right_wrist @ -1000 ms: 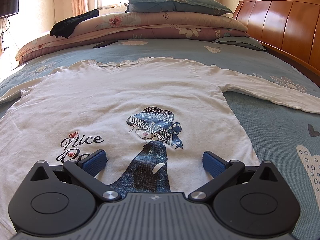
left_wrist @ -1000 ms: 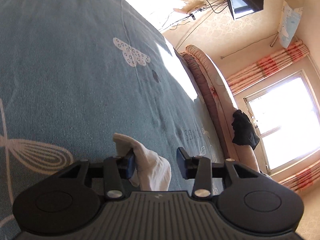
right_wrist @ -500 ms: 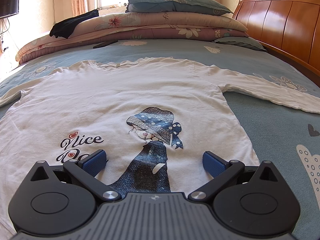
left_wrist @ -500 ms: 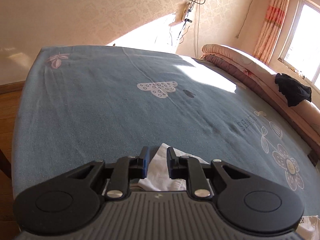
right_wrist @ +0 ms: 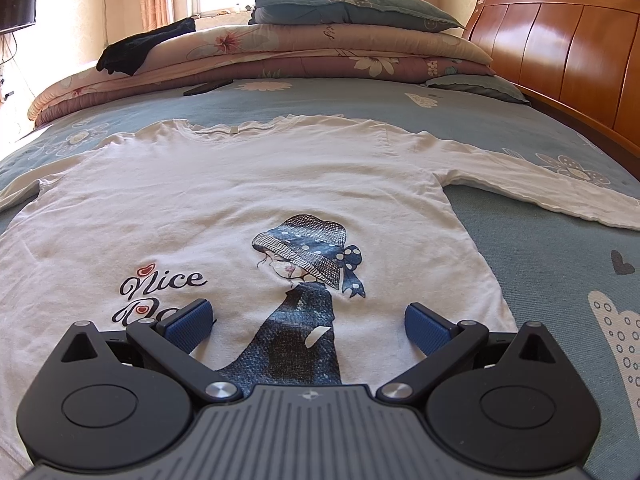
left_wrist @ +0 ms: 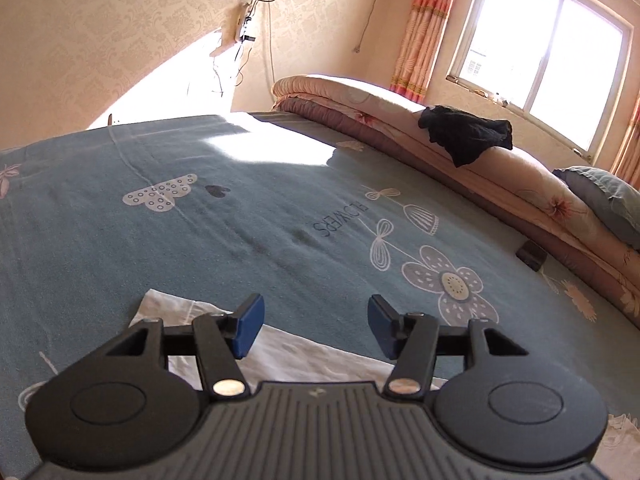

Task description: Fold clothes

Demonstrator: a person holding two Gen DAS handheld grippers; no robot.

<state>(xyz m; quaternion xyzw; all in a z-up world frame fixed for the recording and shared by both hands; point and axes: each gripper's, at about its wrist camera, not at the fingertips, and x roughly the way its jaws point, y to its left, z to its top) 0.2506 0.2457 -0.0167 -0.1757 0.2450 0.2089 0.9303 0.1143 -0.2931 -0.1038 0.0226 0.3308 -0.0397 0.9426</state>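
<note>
A: While the white long-sleeved cotton shirt with the hat-girl print point(right_wrist: 248, 200) lies flat, print up, spread across the middle of the teal flower-printed bedspread point(right_wrist: 540, 248), the main risk is its size: one pull at one spot would drag the whole body and bunch it, since thin cloth on a soft bed slides.

B: Sleeves?

A: One sleeve point(right_wrist: 552, 196) runs out toward the headboard side of the bed; the other sleeve end point(left_wrist: 280, 348) lies flat below the left gripper point(left_wrist: 312, 324). A fold could leave either one trailing or twisted.

B: Tongs?

A: Both released. Left gripper has its jaws spread, nothing between them, hovering over that sleeve end. Right gripper point(right_wrist: 308, 320) has its jaws wide, low over the hem area, on either side of the print. It holds nothing. A pinch there might catch only the top layer, or the bedspread with it.

B: Anything else in the way?

A: Stacked pink floral quilts point(right_wrist: 300, 52) along the far edge of the bed, dark garment point(right_wrist: 140, 46) on top; well apart from the shirt.

B: Hidden?

A: Hem is covered by the right gripper's body. Left sleeve is cut off at the frame edge in the right view, and partly under the left gripper in the other. I can't tell if either gripper touches cloth. Small dark object point(left_wrist: 531, 255) by the quilts is too small to name.
</note>
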